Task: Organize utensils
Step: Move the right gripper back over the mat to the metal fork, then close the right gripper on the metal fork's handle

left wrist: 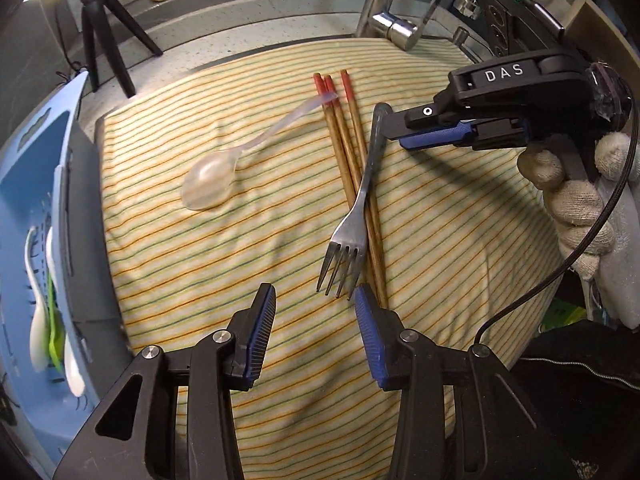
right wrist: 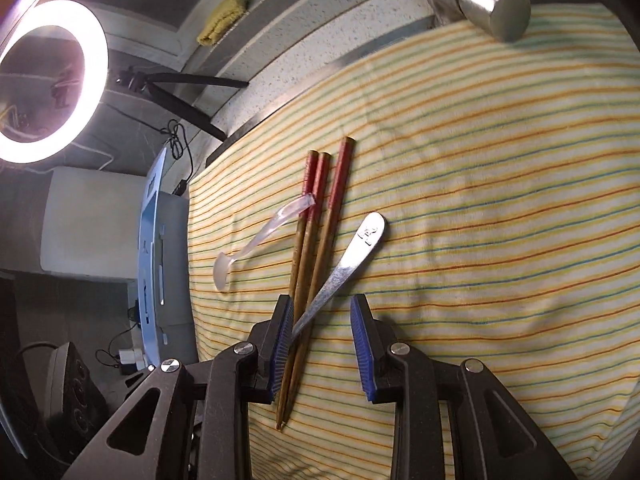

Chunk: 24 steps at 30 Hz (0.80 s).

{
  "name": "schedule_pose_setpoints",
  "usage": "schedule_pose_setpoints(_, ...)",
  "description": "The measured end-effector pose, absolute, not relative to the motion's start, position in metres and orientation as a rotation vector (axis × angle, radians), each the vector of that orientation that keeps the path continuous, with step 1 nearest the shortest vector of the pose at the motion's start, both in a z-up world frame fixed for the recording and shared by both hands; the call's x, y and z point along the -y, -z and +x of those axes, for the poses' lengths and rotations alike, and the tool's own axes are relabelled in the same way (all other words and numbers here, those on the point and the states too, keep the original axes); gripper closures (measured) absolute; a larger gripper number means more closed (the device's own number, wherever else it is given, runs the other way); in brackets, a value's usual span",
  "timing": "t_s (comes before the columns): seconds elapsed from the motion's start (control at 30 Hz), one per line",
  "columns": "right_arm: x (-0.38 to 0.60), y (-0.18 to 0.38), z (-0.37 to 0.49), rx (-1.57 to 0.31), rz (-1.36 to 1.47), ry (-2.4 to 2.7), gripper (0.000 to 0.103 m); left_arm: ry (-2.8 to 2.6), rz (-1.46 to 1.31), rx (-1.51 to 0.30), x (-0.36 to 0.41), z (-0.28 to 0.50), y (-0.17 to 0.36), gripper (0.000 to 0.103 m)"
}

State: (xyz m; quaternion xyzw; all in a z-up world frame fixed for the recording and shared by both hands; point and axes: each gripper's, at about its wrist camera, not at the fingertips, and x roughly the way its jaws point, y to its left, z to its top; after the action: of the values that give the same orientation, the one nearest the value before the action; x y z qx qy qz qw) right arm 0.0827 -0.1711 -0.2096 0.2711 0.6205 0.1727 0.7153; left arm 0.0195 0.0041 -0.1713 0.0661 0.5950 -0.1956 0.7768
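Left wrist: fork tines (left wrist: 340,264), utensil caddy (left wrist: 36,200)

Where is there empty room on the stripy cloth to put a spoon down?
The striped cloth is bare on the side of the metal fork away from the chopsticks, out to its edge. Another bare patch lies in front of the clear spoon, beside the blue basket. It is crowded in the middle, where chopsticks, fork and spoon handle overlap.
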Motion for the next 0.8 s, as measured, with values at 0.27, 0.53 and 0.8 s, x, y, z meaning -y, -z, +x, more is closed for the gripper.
schedule_pose_setpoints(0.27,0.169,0.219,0.089,-1.369,0.667,-0.379,0.076,0.443,0.175,-1.311,0.008,0.025,0.185,0.063)
schedule_pose_setpoints(0.53,0.163,0.224,0.093,-1.368,0.709,-0.357,0.076,0.459,0.215,-1.306,0.020,0.031,0.193,0.065)
schedule_pose_setpoints(0.8,0.167,0.228,0.095,-1.369,0.726,-0.324,0.089,0.493,0.211,-1.289,0.027,0.031,0.190,0.082)
